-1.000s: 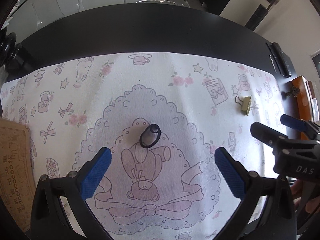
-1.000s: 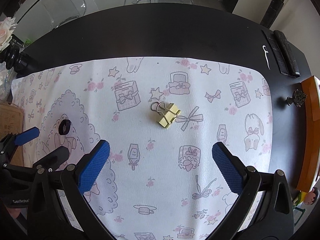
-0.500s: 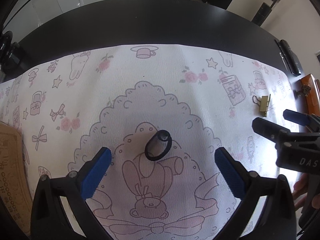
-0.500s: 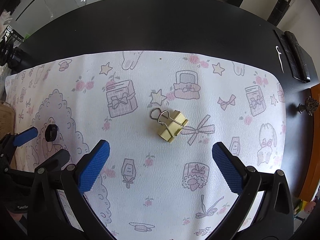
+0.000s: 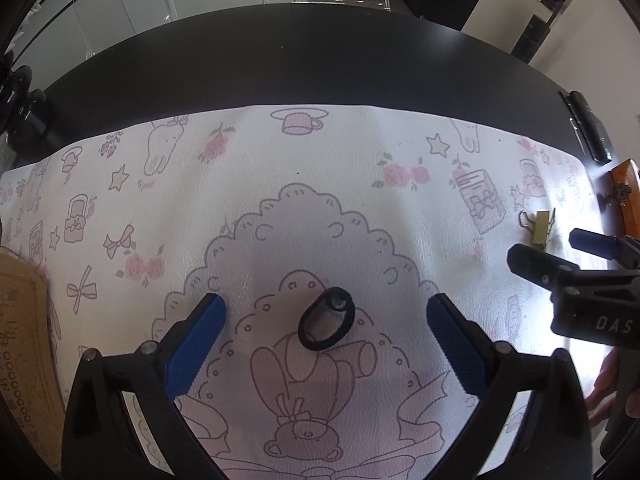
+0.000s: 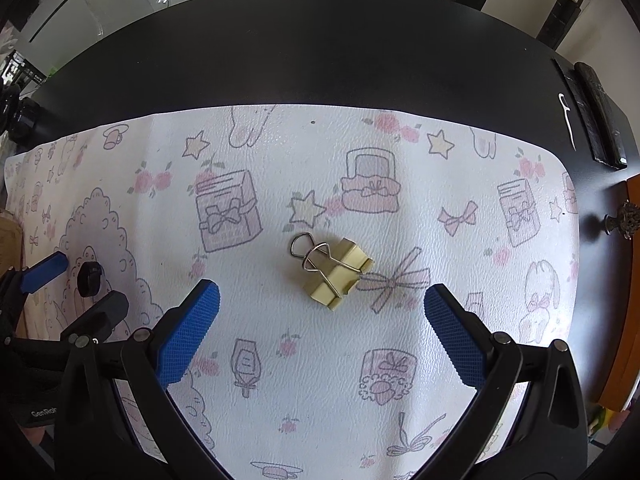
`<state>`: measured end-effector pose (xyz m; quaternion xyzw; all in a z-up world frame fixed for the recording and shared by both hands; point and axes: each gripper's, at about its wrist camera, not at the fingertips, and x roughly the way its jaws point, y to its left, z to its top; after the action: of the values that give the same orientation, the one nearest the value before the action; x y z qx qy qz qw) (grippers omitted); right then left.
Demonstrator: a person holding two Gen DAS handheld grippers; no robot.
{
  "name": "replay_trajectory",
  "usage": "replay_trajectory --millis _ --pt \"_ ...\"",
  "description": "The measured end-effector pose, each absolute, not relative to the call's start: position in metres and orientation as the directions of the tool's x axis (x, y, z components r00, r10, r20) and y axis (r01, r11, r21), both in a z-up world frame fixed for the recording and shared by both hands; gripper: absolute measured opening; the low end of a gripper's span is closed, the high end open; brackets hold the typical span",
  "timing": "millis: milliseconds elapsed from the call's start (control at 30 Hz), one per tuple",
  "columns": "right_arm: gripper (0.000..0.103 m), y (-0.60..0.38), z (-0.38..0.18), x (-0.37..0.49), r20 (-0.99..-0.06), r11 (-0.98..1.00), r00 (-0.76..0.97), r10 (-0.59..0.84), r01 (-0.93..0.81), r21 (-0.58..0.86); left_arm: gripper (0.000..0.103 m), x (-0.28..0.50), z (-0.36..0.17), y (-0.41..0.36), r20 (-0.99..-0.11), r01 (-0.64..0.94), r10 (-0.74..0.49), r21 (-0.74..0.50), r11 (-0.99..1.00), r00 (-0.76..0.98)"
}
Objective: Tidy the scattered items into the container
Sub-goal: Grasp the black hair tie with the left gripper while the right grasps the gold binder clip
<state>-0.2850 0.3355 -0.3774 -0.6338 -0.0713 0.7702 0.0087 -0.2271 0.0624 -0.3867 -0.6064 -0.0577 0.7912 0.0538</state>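
My left gripper (image 5: 326, 334) hangs low over the printed mat (image 5: 360, 168), its blue fingers (image 5: 196, 344) spread wide on either side of a small black ring (image 5: 326, 324) that lies flat on the bear drawing, touching neither pad. My right gripper (image 6: 320, 328) is likewise spread wide, with a gold binder clip (image 6: 336, 272) resting on the mat just ahead of the gap between its fingers, wire handles pointing away to the left, untouched. The mat covers a black table (image 6: 320, 48). At the table's right edge I see an orange wooden box (image 6: 634, 280) with a small metal knob.
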Motion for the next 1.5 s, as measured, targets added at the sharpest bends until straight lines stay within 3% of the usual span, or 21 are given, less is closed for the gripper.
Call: replay_trajectory --millis 133,300,367,467,600,767,1133,1500 --pt "0.103 0.336 -0.384 -0.287 -0.975 -0.989 -0.192 0.108 0.075 -0.124 0.067 -0.230 -0.383 0.064 -0.955 -0.024 0.066 -0.061 -0.998 -0.290" --pt "0.103 0.337 -0.386 -0.291 -0.974 -0.989 -0.198 0.113 0.069 -0.129 0.052 -0.232 -0.381 0.062 -0.955 -0.027 0.065 -0.059 -0.998 -0.290" --pt "0.103 0.340 -0.385 -0.291 -0.974 -0.989 -0.195 0.114 0.067 -0.129 0.037 -0.232 -0.380 0.062 -0.956 -0.027 0.063 -0.058 -0.998 -0.285" --pt "0.103 0.344 -0.384 -0.293 -0.974 -0.989 -0.196 0.115 0.068 -0.131 0.024 -0.232 -0.377 0.063 -0.959 -0.030 0.062 -0.056 -0.998 -0.276" --pt "0.103 0.343 -0.383 -0.292 -0.973 -0.989 -0.200 0.113 0.073 -0.130 0.023 -0.234 -0.379 0.065 -0.963 -0.023 0.067 -0.063 -0.998 -0.262" --pt "0.103 0.332 -0.377 -0.286 -0.973 -0.989 -0.202 0.112 0.075 -0.129 0.012 -0.230 -0.380 0.059 -0.964 -0.019 0.066 -0.064 -0.998 -0.257" --pt "0.102 0.325 -0.382 -0.289 -0.974 -0.990 -0.205 0.097 0.084 -0.117 0.012 -0.218 -0.378 0.050 -0.962 -0.006 0.075 -0.076 -0.997 -0.261" --pt "0.085 0.319 -0.376 -0.282 -0.969 -0.988 -0.211 0.124 0.068 -0.141 0.012 -0.221 -0.374 0.047 -0.958 -0.014 0.083 -0.082 -0.997 -0.274"
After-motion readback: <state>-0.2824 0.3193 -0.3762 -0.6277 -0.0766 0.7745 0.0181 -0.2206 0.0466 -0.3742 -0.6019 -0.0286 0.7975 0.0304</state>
